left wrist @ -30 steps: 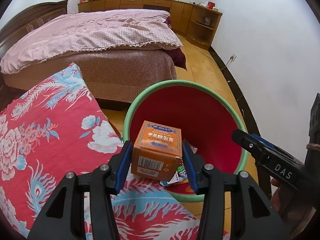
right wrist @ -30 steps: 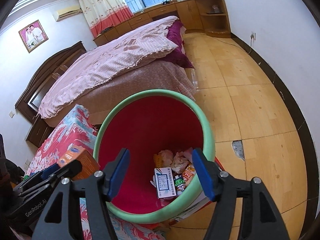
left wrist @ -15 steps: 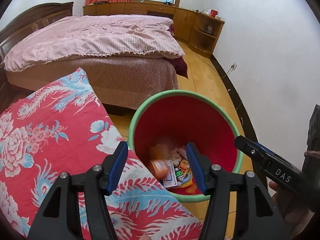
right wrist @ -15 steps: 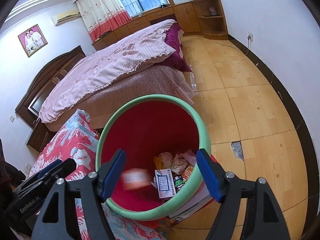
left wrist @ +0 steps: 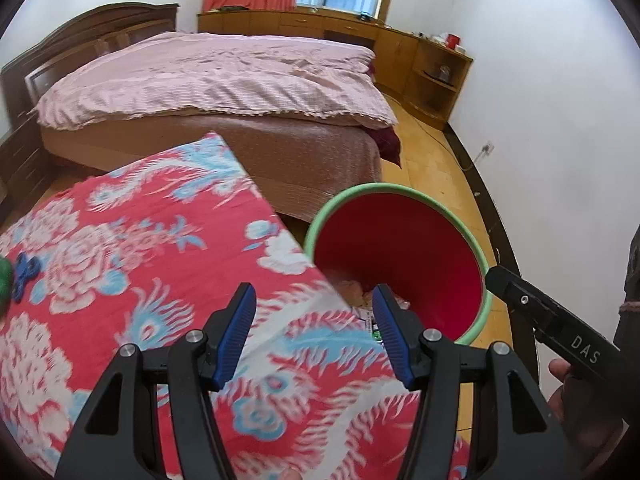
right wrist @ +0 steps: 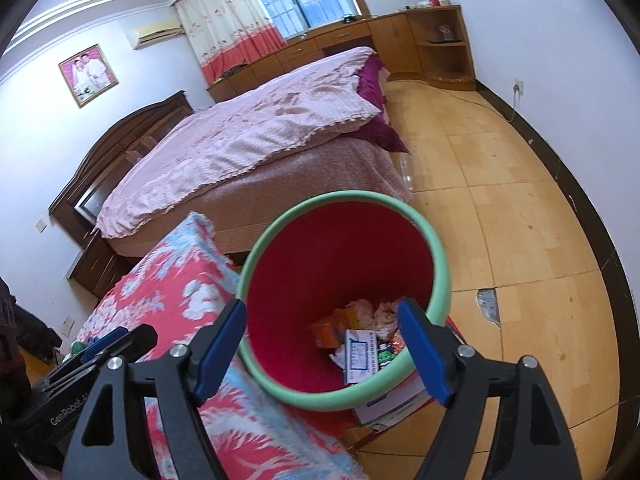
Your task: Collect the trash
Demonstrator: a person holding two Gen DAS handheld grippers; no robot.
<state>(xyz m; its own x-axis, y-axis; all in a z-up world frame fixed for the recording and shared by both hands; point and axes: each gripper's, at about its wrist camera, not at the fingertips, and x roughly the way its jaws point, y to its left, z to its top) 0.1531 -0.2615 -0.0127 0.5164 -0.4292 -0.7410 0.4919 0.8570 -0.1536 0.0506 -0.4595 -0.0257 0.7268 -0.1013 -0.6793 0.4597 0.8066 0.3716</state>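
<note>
A red bin with a green rim (left wrist: 400, 190) (right wrist: 442, 276) stands on the floor beside the table. The orange box (right wrist: 330, 330) lies inside it among a white box (right wrist: 358, 356), crumpled tissue (right wrist: 380, 312) and wrappers. My left gripper (left wrist: 314, 332) is open and empty above the red floral cloth (left wrist: 120, 260), left of the bin. My right gripper (right wrist: 324, 346) is open and empty over the bin's near side. A blue toy (left wrist: 26, 270) and a green object (left wrist: 5, 278) lie at the cloth's far left.
A bed with a pink quilt (left wrist: 224, 76) (right wrist: 248, 136) stands beyond the table. Wooden cabinets (right wrist: 436, 44) line the far wall. The wooden floor (right wrist: 520, 208) stretches right of the bin. A cardboard box (right wrist: 394, 404) lies under the bin's near edge.
My left gripper opened and let go of the orange box, which fell into the bin. It then swung left, back over the floral cloth. My right gripper stayed open over the bin.
</note>
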